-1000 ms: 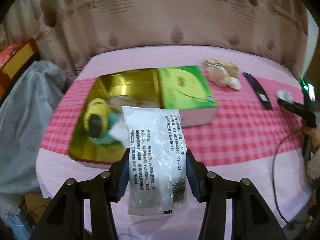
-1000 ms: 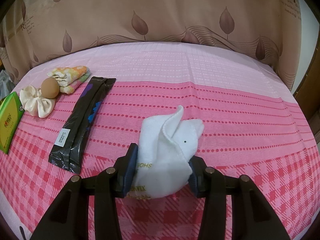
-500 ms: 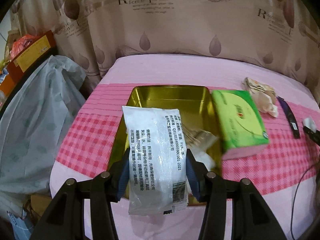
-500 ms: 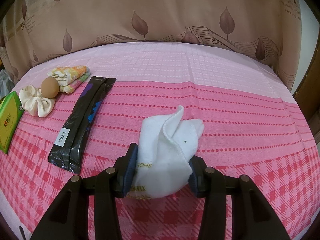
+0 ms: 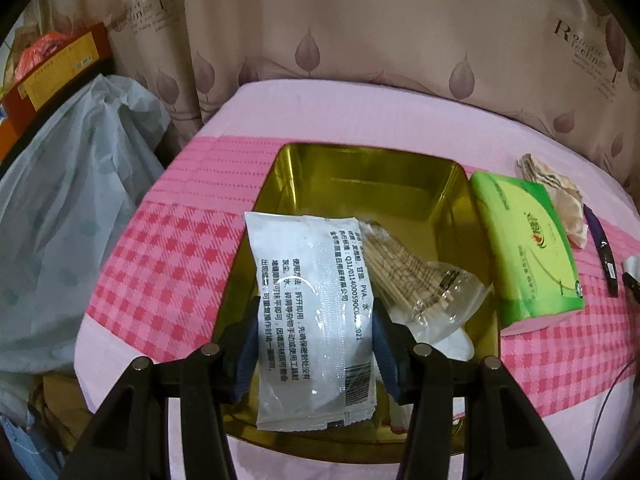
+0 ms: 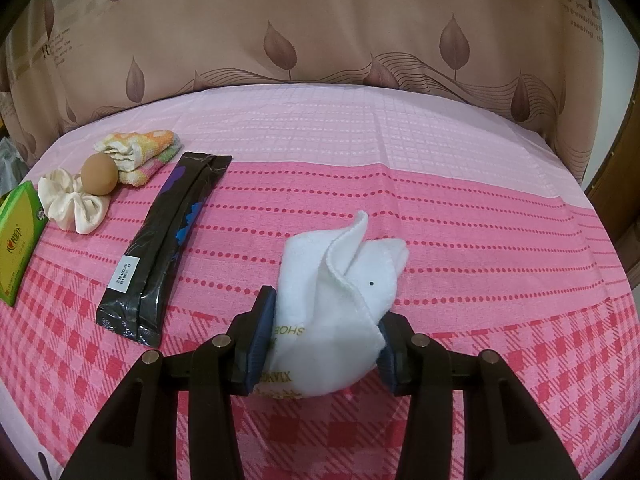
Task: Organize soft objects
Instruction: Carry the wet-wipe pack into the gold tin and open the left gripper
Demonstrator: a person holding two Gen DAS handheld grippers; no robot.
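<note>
Gold metal shines from the open tin [image 5: 356, 168] on the bed, and the left gripper [image 5: 314, 338] hangs just above its near part with the white wipes packet [image 5: 316, 300] pressed between its blue pads. Inside the tin I can see a clear bag of wooden sticks [image 5: 416, 280] and something white under it, which I cannot identify. I think the step in hand is to put the packet into the tin. The next move, in my opinion, asks for lowering the packet until it lies on the free gold floor at the far side, and only then letting the pads go apart, because the packet is long and could rest on the rim. The right gripper [image 6: 326, 334] is closed on a folded white towel [image 6: 340, 280] and holds it low over the cloth; I cannot tell if the towel touches it. This towel probably waits for its turn. The surface is a pink checked cloth [image 6: 500, 240] with dotted lines, soft and a little wrinkled. On it lie a green tissue pack [image 5: 524, 240] just beside the tin, a cream scrunchie [image 6: 74, 204] with a brown ball [image 6: 100, 174] on it, a small folded orange and yellow towel [image 6: 140, 152], and a long black packet [image 6: 164, 248]. Behind is a beige curtain [image 6: 320, 32] with leaf prints, and at the left a grey plastic bag [image 5: 68, 220].
</note>
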